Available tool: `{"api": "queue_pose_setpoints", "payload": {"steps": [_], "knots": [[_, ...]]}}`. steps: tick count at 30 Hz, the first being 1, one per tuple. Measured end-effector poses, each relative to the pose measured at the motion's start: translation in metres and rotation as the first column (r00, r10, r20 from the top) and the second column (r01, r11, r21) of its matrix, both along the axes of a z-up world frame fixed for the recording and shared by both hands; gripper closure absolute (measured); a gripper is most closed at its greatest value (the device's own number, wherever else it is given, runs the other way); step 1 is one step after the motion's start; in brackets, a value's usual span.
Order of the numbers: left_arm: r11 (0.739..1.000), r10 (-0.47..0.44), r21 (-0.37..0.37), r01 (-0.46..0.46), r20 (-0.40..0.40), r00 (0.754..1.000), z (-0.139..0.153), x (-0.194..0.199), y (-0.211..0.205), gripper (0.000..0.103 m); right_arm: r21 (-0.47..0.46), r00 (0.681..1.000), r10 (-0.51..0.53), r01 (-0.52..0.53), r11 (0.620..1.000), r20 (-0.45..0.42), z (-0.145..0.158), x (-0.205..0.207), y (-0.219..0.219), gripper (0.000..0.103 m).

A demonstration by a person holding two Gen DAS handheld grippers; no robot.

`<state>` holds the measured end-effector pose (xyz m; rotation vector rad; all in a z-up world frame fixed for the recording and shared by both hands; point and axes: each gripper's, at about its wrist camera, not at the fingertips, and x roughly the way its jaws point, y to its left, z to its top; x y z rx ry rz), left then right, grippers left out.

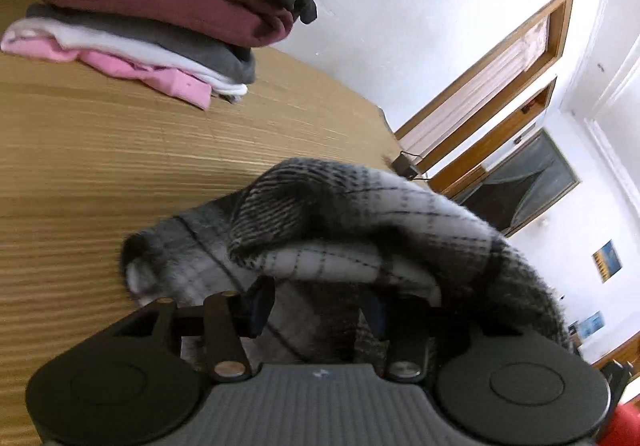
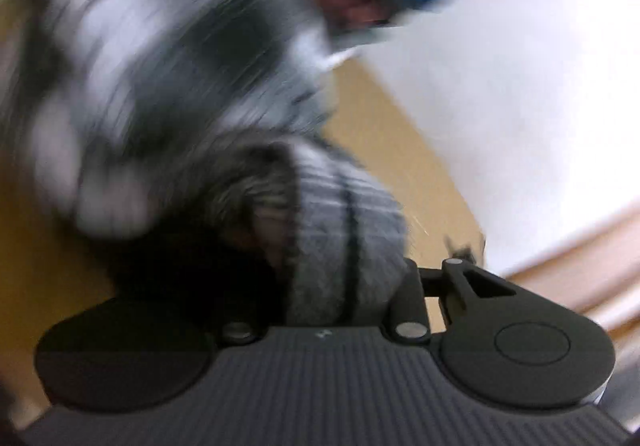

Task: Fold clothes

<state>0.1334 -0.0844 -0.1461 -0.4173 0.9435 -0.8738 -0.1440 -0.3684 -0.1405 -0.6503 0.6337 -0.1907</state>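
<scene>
Both wrist views close over plaid garment [image 1: 360,214]

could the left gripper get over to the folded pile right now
Probably not as it stands. The table between the left gripper and the folded pile is bare, but the plaid garment is draped over its fingers and would drag along.

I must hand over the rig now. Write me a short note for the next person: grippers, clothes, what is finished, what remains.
Left gripper: plaid grey-and-white garment bunched over and between its fingers; a firm grip cannot be confirmed.
Right gripper: buried in the same plaid cloth; the view is blurred, so its state is unclear.
Done: a pile of folded clothes sits at the far side of the wooden table, pink at the bottom, maroon higher up.
Left: the plaid garment is still crumpled; spread it, fold it, probably add it to the pile.
</scene>
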Motion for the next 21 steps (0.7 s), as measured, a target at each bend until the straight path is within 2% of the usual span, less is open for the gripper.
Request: {"api": "queue_pose_setpoints", "payload": {"steps": [1,3,5,6,7,8,9,11,12,14,15,16,17,19,20,21], "knots": [[1.000,-0.001,-0.006,0.001,-0.004,1.000,0.000,0.001,-0.004,0.054,0.053,0.997,-0.067,0.065,0.996,0.036,0.003,0.004,-0.004,0.084],[0.999,0.010,-0.046,-0.011,-0.010,1.000,0.000,0.002,-0.010,0.056,0.142,0.975,-0.188,0.171,0.975,0.117,0.010,0.003,-0.015,0.089],[0.991,0.051,-0.122,-0.053,-0.014,0.999,-0.004,0.006,-0.012,0.059,0.246,0.927,-0.324,0.276,0.929,0.186,0.018,-0.002,-0.032,0.090],[0.984,0.083,-0.157,-0.085,-0.020,0.996,-0.009,0.007,-0.012,0.059,0.316,0.892,-0.403,0.329,0.890,0.205,0.021,-0.005,-0.045,0.090],[0.981,0.108,-0.159,-0.113,-0.039,0.993,-0.015,0.010,-0.014,0.059,0.401,0.855,-0.476,0.371,0.838,0.205,0.022,-0.010,-0.060,0.089],[0.977,0.133,-0.160,-0.140,-0.058,0.989,-0.022,0.014,-0.016,0.059,0.506,0.821,-0.543,0.396,0.766,0.179,0.020,-0.015,-0.077,0.089],[0.973,0.156,-0.159,-0.166,-0.077,0.985,-0.029,0.017,-0.018,0.059,0.589,0.811,-0.572,0.404,0.700,0.124,0.013,-0.018,-0.093,0.089],[0.981,0.147,-0.116,-0.158,-0.104,0.984,-0.037,0.020,-0.021,0.059,0.723,0.804,-0.595,0.412,0.555,-0.001,-0.004,-0.022,-0.124,0.085],[0.984,0.138,-0.096,-0.149,-0.112,0.984,-0.039,0.020,-0.020,0.059,0.734,0.812,-0.582,0.425,0.530,-0.050,-0.011,-0.023,-0.134,0.081],[0.989,0.120,-0.069,-0.128,-0.114,0.986,-0.040,0.018,-0.011,0.059,0.724,0.842,-0.533,0.417,0.550,-0.080,-0.014,-0.036,-0.143,0.062],[0.987,0.141,-0.059,-0.148,-0.106,0.984,-0.037,0.014,0.005,0.059,0.742,0.850,-0.520,0.400,0.538,-0.080,-0.011,-0.050,-0.148,0.057],[0.985,0.162,-0.049,-0.167,-0.098,0.982,-0.034,0.010,0.021,0.059,0.763,0.853,-0.512,0.398,0.509,-0.102,-0.008,-0.062,-0.155,0.047],[0.981,0.186,-0.038,-0.190,-0.089,0.979,-0.031,0.006,0.038,0.059,0.783,0.854,-0.504,0.400,0.476,-0.130,-0.006,-0.073,-0.163,0.043],[0.957,0.290,0.002,-0.290,-0.028,0.956,-0.013,-0.003,0.064,0.059,0.805,0.837,-0.522,0.420,0.419,-0.165,0.007,-0.098,-0.174,0.041],[0.957,0.288,0.012,-0.289,0.036,0.957,0.001,-0.007,0.065,0.059,0.817,0.832,-0.536,0.404,0.412,-0.141,0.017,-0.111,-0.175,0.041],[0.967,0.251,0.010,-0.253,0.098,0.963,0.015,-0.012,0.057,0.058,0.824,0.834,-0.544,0.372,0.427,-0.095,0.028,-0.118,-0.172,0.041]]}}
